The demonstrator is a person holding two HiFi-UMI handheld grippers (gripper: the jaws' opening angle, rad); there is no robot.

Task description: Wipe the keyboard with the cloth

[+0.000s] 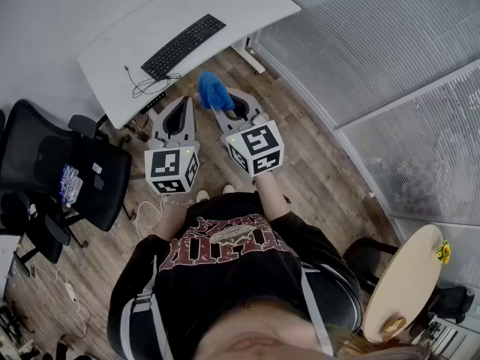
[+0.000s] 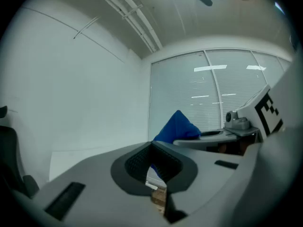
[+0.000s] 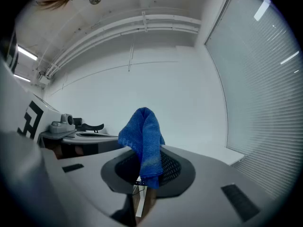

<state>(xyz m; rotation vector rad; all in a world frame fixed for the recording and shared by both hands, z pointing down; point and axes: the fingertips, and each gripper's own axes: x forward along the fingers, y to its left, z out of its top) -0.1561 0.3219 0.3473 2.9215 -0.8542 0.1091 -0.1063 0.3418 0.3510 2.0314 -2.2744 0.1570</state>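
The white counter carries the keyboard near its front edge, while short of it the right gripper has its jaws clamped on the blue cloth and the left gripper has its jaws together, empty.

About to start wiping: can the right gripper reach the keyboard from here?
Probably yes. The right gripper, shut on the cloth, hangs short of the desk, with open space between it and the keyboard; only a loose cable lies by the keyboard's near end.

Bright, even indoor light; shadows soft. Head view sharp, bottom edge blurred. Both gripper views fisheye, corners vignetted black, lines bowed. Left gripper, right gripper close up, soft-focus. Strip-light reflections streak glass wall.
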